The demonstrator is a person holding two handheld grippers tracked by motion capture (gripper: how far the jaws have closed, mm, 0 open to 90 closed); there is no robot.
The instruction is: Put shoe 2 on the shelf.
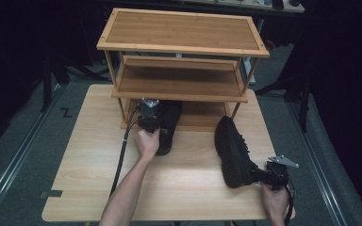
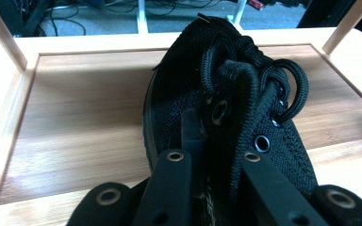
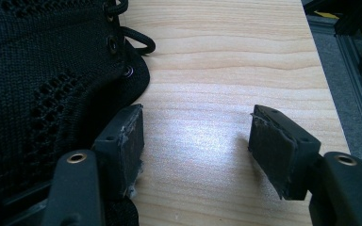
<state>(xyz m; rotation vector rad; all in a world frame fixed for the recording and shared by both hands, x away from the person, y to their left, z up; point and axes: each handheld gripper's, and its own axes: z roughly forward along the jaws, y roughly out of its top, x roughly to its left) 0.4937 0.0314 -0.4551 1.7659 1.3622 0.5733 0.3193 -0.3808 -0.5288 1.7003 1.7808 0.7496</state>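
Note:
A black lace-up shoe [image 1: 168, 126] lies with its toe on the bottom shelf [image 2: 80, 117] of a wooden shoe rack [image 1: 181, 47]. My left gripper [image 1: 149, 117] is shut on this shoe [image 2: 226, 108] at its laced opening, one jaw inside and one outside [image 2: 212, 160]. A second black shoe [image 1: 233, 150] lies on its side on the table at the right, toe pointing away. My right gripper [image 1: 264, 175] sits at that shoe's heel. Its jaws stand open [image 3: 195, 141] over bare table, the left pad [image 3: 127, 139] just beside the shoe's knit collar [image 3: 42, 84].
The rack has three shelves; the top [image 1: 181, 30] and middle shelf [image 1: 179, 80] are bare. It stands at the far end of a light wooden table [image 1: 179, 188]. Cables trail from both grippers. Grey floor and dark stands surround the table.

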